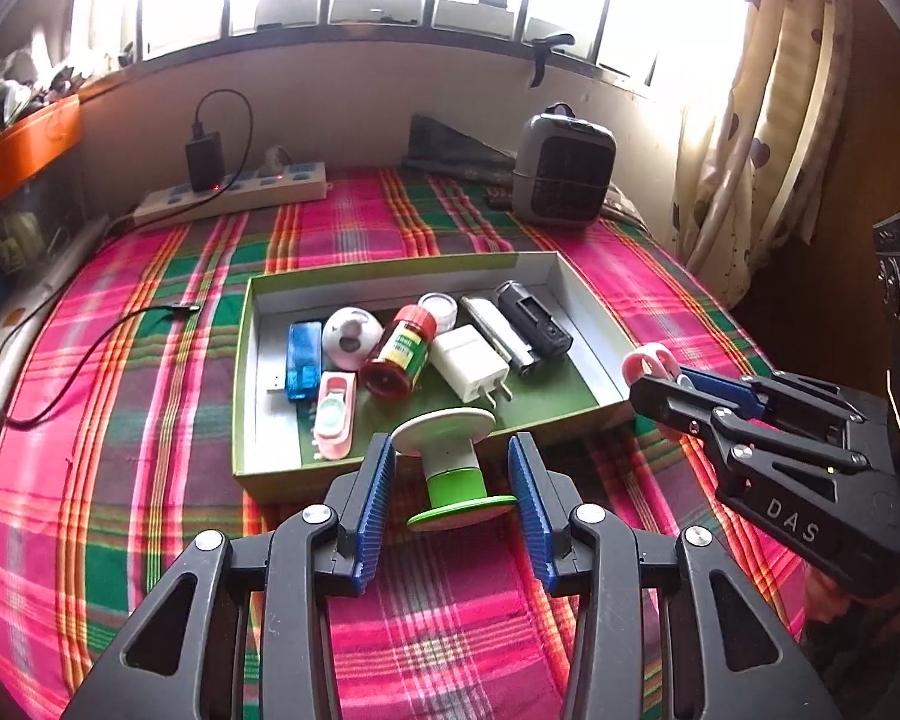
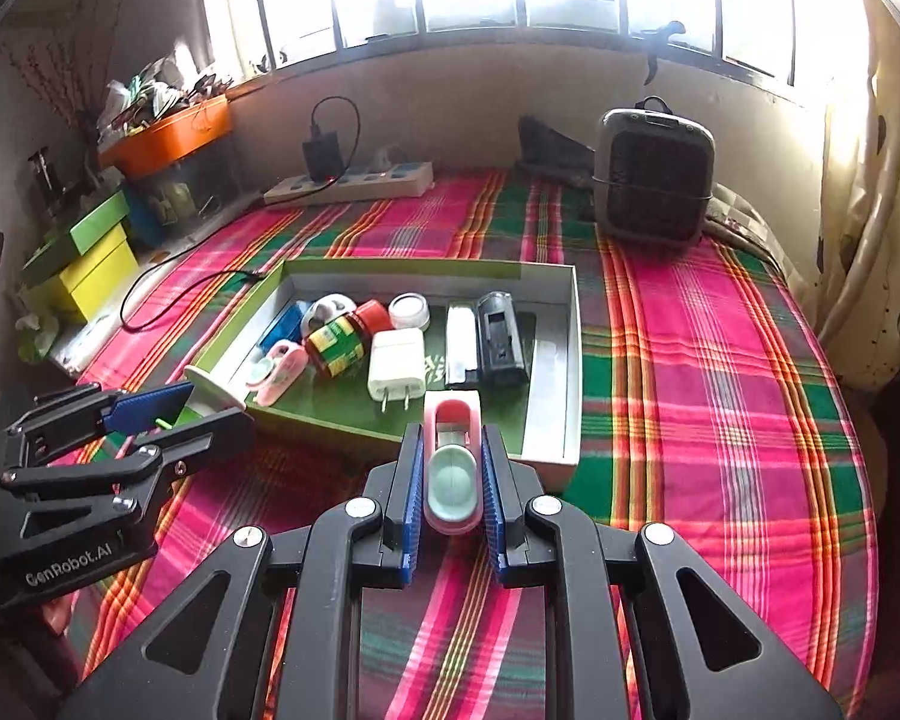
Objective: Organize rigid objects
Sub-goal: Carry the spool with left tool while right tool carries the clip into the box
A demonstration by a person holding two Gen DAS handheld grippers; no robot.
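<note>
On a pink plaid bedspread [image 1: 150, 360], a shallow green box [image 1: 243, 360] holds small items. At its six o'clock edge, the left gripper [image 1: 453, 480] clamps a white-and-green spool [image 1: 453, 462] between its pads. At four o'clock, the right gripper [image 2: 450, 480] squeezes a pink case [image 2: 452, 468] just above the box's near rim.
</note>
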